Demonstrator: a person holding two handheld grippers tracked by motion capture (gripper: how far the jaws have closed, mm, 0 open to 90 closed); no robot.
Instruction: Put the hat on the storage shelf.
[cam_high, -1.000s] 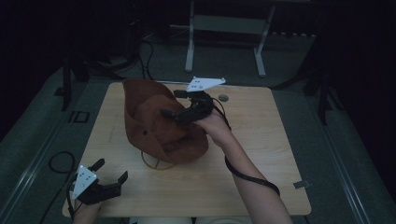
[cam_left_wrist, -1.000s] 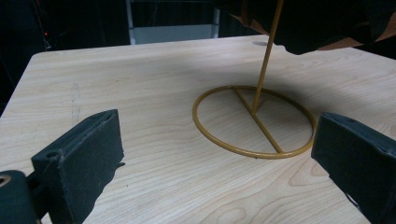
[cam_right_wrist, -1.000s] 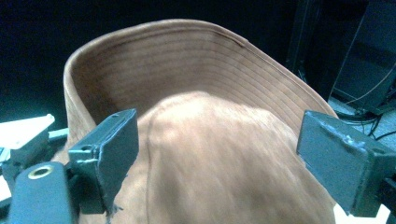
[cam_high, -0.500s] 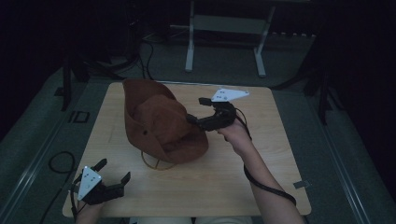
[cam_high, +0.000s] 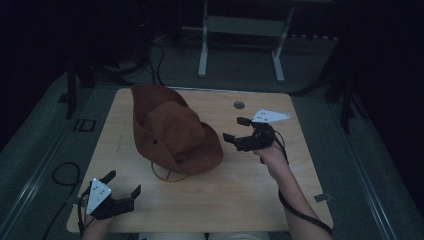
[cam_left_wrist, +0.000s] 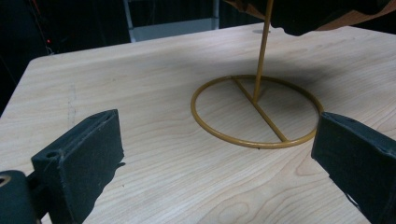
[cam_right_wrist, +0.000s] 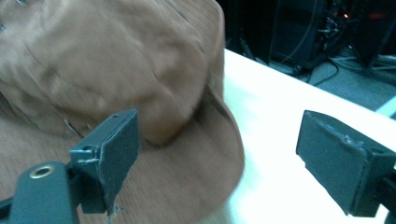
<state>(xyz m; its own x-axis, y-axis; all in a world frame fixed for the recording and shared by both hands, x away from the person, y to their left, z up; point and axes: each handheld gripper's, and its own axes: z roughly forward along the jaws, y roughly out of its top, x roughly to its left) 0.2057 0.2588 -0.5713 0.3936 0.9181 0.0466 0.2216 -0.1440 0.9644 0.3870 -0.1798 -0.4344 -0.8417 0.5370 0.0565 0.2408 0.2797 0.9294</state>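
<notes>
A: The room is dark, with a metal frame (cam_high: 240, 45) on the floor beyond a pale wooden table (cam_high: 280, 190). Why is the left gripper (cam_high: 121, 187) parked at the near left corner?

B: It looks idle. Its jaws stand wide apart with nothing between them, low over bare wood and well clear of everything. In the left gripper view they frame the stand (cam_left_wrist: 258, 112), so the hand seems placed to watch or steady the base if needed.

A: What is that stand for?

B: It is a thin yellow wire ring lying flat on the table with a rod rising from its crossbar. It carries the hat (cam_high: 175, 132) off the surface, which is why the brim droops freely all round and the ring peeps out under the near edge.

A: So the hat is where, exactly?

B: Left of the table's middle, perched on the stand, crown tilted toward the far left. Brown, soft, corduroy-like in the right gripper view.

A: And the right gripper (cam_high: 240, 131)?

B: Right of the hat, near the brim but apart from it, jaws spread and empty, pointing left at the hat. In its own view the brim edge lies between the jaws farther on, not touched.

A: Why hold it there?

B: My guess: either lining up on the brim or clear after setting the hat down; I cannot tell which.
</notes>
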